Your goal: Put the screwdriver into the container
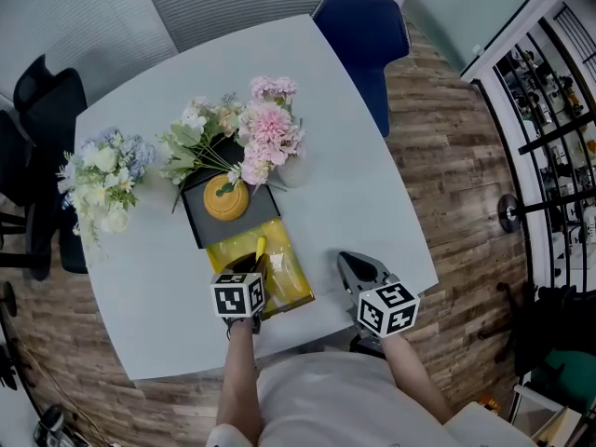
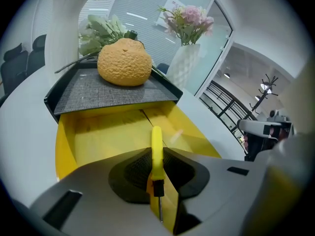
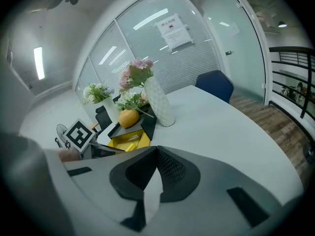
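Left gripper (image 1: 253,266) pinches the yellow-handled screwdriver (image 2: 156,149) right over the yellow plastic container (image 2: 66,141) at 6 o'clock for the drop; right gripper (image 3: 156,152) sits closed, empty.

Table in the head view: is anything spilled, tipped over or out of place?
Nothing spilled or broken. One flower bunch lies across the black tray beside the orange instead of standing in a vase, which looks slightly odd.
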Available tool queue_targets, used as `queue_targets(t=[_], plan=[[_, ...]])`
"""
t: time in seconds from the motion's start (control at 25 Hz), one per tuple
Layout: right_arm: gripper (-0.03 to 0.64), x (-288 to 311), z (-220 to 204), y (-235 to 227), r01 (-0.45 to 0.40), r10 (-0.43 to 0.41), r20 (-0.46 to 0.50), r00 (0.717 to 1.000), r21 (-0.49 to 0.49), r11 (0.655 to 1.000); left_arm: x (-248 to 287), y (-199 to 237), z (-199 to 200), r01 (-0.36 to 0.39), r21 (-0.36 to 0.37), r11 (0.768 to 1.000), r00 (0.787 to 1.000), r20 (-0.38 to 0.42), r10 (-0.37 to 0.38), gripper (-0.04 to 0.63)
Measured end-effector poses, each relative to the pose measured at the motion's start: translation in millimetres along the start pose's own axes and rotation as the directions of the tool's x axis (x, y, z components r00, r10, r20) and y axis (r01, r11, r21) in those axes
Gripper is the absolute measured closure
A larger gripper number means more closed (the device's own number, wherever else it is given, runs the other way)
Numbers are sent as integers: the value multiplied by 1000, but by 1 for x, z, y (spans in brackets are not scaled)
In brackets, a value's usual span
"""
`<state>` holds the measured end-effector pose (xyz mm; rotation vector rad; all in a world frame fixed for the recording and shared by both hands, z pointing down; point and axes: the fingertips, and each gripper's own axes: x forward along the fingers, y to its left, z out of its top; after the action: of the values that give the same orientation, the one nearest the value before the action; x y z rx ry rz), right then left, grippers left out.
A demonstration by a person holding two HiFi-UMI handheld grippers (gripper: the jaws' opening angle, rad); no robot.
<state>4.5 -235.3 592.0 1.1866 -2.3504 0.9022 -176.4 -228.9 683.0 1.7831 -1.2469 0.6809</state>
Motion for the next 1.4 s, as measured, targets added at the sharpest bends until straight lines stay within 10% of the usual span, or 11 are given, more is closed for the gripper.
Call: queue_targets(t=[1.4], plan=[[601, -69, 32, 65, 8, 28, 190, 981, -187, 982, -124, -26, 25, -43, 42, 998, 942, 335, 27, 523]])
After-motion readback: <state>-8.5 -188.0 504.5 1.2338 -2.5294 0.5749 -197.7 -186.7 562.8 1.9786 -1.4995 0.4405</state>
